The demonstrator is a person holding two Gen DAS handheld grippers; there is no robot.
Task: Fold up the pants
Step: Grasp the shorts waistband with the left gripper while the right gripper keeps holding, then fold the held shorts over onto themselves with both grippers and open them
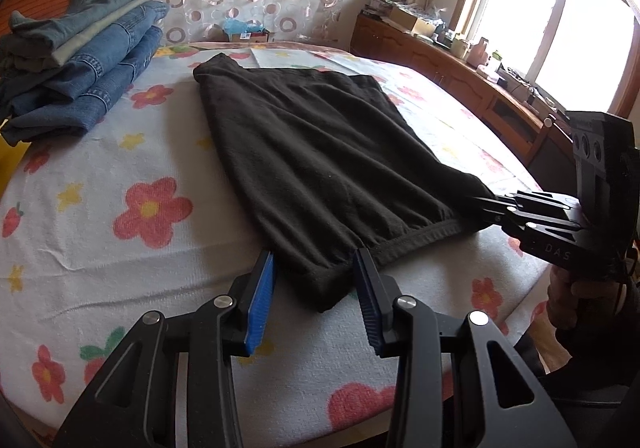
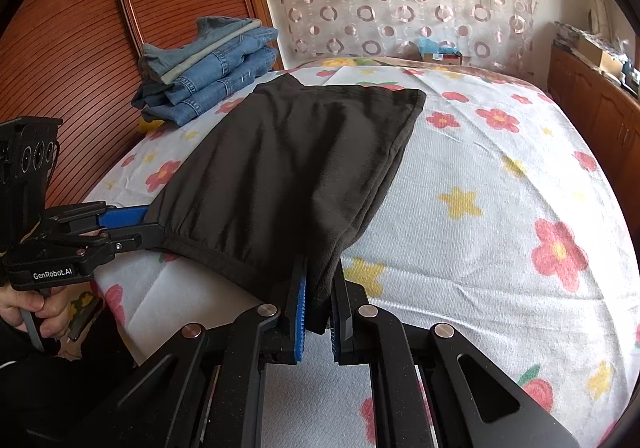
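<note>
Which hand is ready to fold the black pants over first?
Right. The right gripper is already shut on the pants' near corner. The left gripper has its jaws open around the other corner, not yet pinching, so it probably must close first.

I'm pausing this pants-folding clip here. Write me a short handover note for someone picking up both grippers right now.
Right gripper: shut on the near right corner of the black pants, at the elastic hem.
Left gripper: jaws apart, straddling the near left corner of the same hem; pads not pressing the cloth.
The pants lie on the floral bedsheet, already folded into a shorter panel running away from you. A stack of folded jeans sits at the far left of the bed.
Done: at least one fold.
Left: probably close the left gripper, then carry the near edge to the far edge for another fold.
</note>
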